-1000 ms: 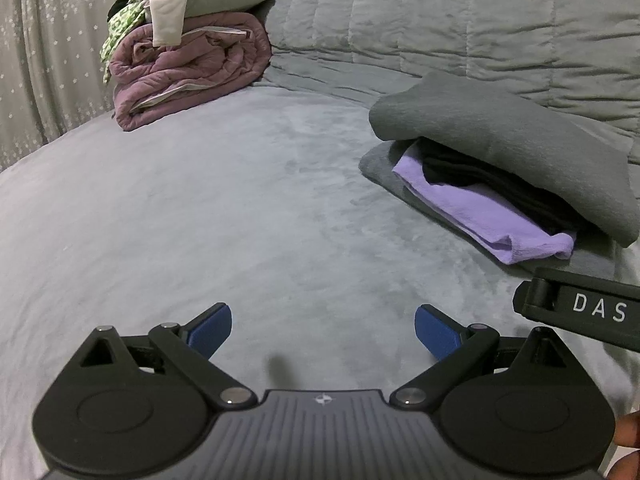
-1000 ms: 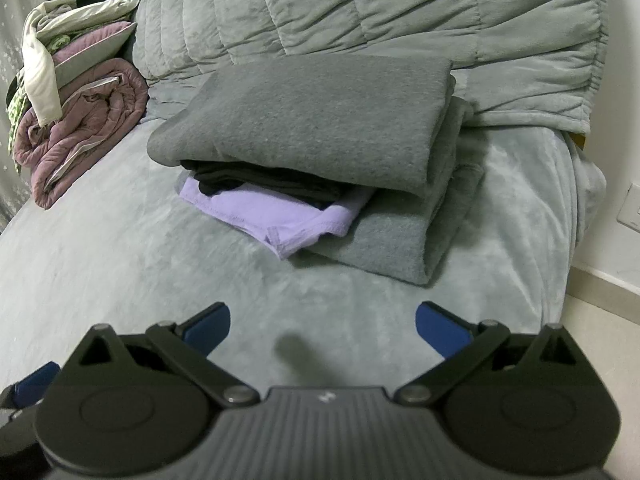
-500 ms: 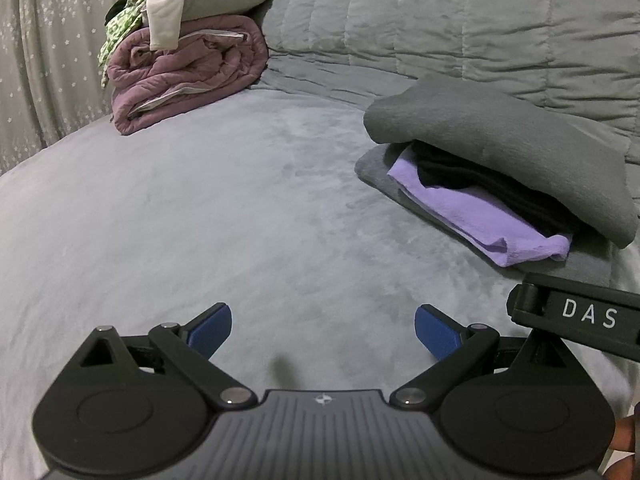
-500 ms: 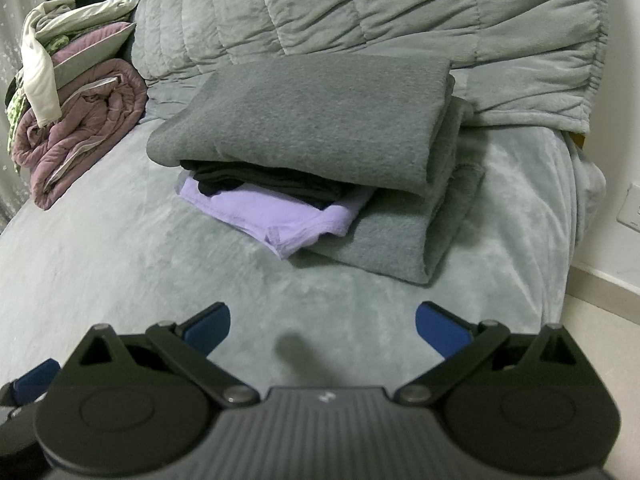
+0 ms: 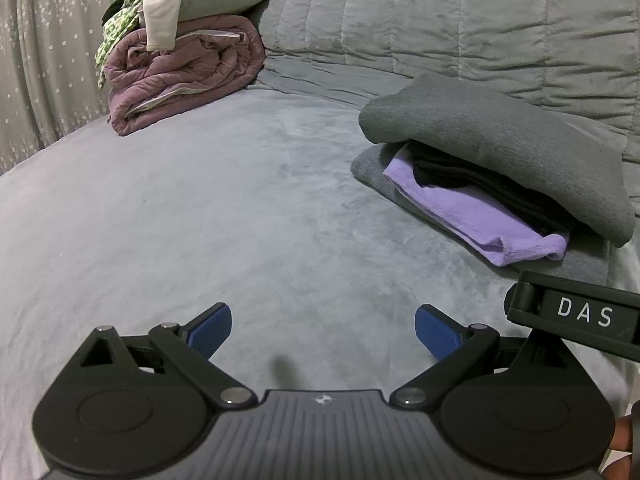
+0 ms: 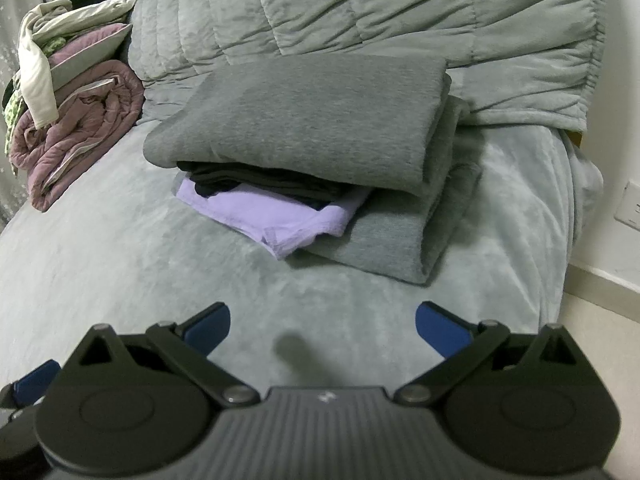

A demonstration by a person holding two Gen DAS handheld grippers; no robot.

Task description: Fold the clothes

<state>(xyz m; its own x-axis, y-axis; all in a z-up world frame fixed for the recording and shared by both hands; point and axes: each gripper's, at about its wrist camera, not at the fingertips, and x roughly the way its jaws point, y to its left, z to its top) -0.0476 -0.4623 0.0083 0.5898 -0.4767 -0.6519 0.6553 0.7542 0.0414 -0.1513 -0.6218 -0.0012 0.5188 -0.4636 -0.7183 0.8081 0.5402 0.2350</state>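
Observation:
A stack of folded clothes lies on the grey bed: a dark grey garment [image 6: 308, 120] on top, a black one [image 6: 256, 178] under it, a lilac one [image 6: 260, 212] below, and a grey one [image 6: 384, 240] at the bottom. The left wrist view shows the same stack [image 5: 500, 148] at the right. My left gripper [image 5: 323, 330] hangs open over bare bed surface, well short of the stack. My right gripper [image 6: 323, 330] is open too, empty, in front of the stack. A piece of the right gripper marked DAS [image 5: 580, 316] shows at the left view's right edge.
A rolled mauve quilt [image 5: 184, 68] with a pillow and loose white and green clothes [image 5: 160, 4] on top sits at the far left. A quilted grey cover [image 6: 400, 12] lines the back. The bed's right edge drops to the floor [image 6: 600, 328] by a wall.
The left gripper's view has drifted slightly; the stack and quilt sit a little lower and further left in it. The right gripper has barely moved. Both grippers stay open.

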